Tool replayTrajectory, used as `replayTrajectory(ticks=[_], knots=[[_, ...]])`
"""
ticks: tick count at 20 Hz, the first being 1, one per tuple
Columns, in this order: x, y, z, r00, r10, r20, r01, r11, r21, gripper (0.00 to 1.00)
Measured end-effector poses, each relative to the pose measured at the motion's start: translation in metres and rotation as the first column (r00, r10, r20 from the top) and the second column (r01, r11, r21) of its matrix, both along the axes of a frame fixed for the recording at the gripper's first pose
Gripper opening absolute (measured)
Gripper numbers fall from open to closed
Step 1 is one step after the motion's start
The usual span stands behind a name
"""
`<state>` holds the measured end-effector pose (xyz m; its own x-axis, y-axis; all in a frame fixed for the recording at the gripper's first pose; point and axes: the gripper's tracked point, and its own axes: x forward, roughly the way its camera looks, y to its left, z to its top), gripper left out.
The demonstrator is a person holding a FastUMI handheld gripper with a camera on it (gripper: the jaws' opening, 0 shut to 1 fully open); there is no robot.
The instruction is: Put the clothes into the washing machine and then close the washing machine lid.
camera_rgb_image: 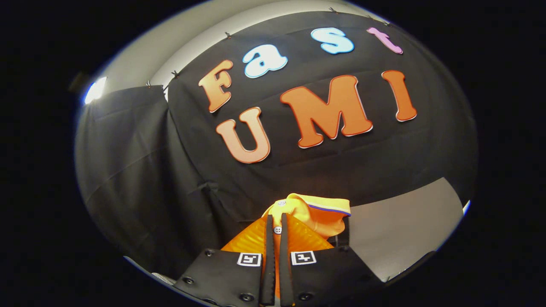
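Item one, nearest: the claw [276, 226], its two fingers drawn almost together and clamped on a fold of cloth, with a thin strip of fabric and a small white button showing in the slit between them.

Item two: the garment [313, 213], an orange-and-yellow shirt with a yellow collar edged by a dark stripe. It hangs from the fingers, bunched just ahead of and around their tips, lifted clear of what lies behind.

Item three: a pale grey surface [401, 226], flat and bare where it shows, lying beyond the shirt on the right.

Item four, farthest: black cloth wall [170, 170], draped in folds, pinned along its upper edge, meeting a second dark panel at the left. Above it, a light grey ceiling [179, 47] with one bright lamp [95, 90] at the far left.
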<state>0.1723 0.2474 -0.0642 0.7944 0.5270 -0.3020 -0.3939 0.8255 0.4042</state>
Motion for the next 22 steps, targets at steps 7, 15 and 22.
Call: replayTrajectory(ticks=[7,15,22], knots=[[0.015,0.083,-0.061,0.992,0.093,-0.083,-0.094,0.996,-0.001,0.12],[0.042,0.120,-0.172,0.966,0.081,-0.247,-0.090,0.996,-0.025,0.12],[0.055,0.142,-0.270,0.926,0.058,-0.372,-0.094,0.993,-0.078,0.12]])
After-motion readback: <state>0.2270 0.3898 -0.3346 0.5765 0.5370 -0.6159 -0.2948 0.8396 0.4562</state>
